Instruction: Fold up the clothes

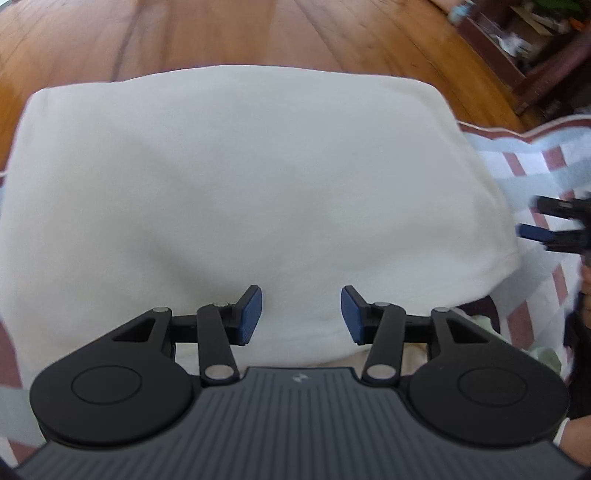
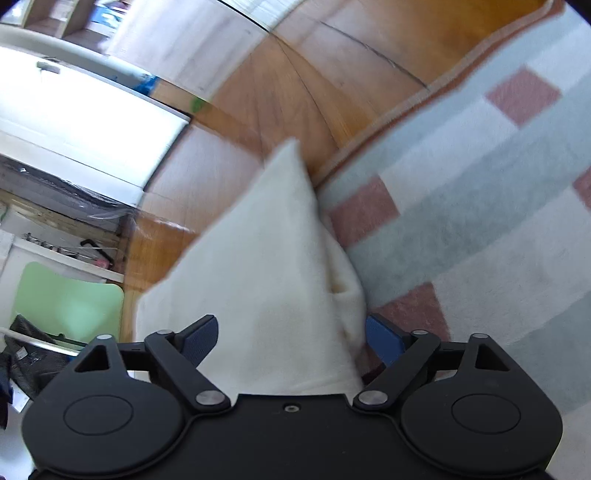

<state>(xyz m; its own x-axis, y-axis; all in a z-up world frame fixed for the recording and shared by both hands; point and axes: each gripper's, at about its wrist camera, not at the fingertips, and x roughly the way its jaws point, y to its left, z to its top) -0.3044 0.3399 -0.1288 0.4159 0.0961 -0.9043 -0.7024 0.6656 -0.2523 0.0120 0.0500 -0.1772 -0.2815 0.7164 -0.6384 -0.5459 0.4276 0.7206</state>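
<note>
Nearest the left wrist camera, left gripper (image 1: 301, 315) has its jaws partly apart, blue pads (image 1: 251, 314) clear of anything between them, hovering over the near edge of the cream cloth (image 1: 240, 177); whether the tips touch the fabric, cannot tell. Holding nothing. Cloth is folded into a broad flat rectangle, lying on the checked blanket (image 1: 532, 162) with its far edge toward the wood floor (image 1: 221, 33). At the right edge of that view, right gripper (image 1: 539, 221) comes in sideways just beside the cloth's right edge, blurred.

From the right wrist view, right gripper (image 2: 291, 341) stands spread wide, jaws straddling the cloth's (image 2: 258, 280) near corner, pads not pressing on it, so it grips nothing. Cloth runs away to a point at the blanket's (image 2: 480, 206) border. Blanket is pale blue and white with dull red squares, edged in red-brown trim. Beyond it, floor (image 2: 295, 85), then a white door or cabinet front (image 2: 85, 110) and a green panel (image 2: 70, 302) at left, cluttered shelving far off, blurred.

Count: two grippers, one cloth, one blanket.
</note>
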